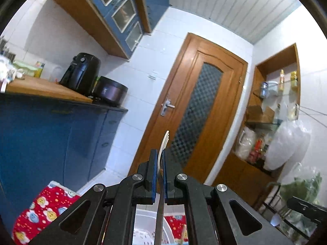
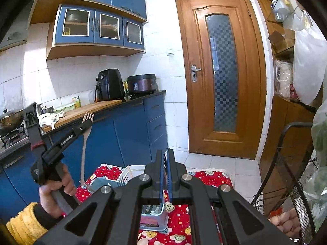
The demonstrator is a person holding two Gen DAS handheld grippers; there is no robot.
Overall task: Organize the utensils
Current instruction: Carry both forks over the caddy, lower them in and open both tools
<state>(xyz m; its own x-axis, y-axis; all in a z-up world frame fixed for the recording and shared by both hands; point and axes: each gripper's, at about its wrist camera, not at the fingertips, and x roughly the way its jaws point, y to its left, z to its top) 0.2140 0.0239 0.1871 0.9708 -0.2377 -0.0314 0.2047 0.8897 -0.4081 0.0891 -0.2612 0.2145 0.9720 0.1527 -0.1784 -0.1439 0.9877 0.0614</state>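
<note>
The left gripper (image 2: 86, 123) is pinched tight on a fork (image 2: 83, 143) held up high at ten o'clock, the right gripper (image 2: 166, 173) is closed on nothing, and next the fork likely goes down into the white basket (image 2: 132, 170) below.

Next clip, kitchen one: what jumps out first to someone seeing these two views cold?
A fork held upright, tines up, in the shut left gripper, raised at the left in front of the blue cabinets. Below it, a white utensil basket sits on a red patterned cloth. Behind stands a wooden door; the right gripper is shut and empty.
</note>
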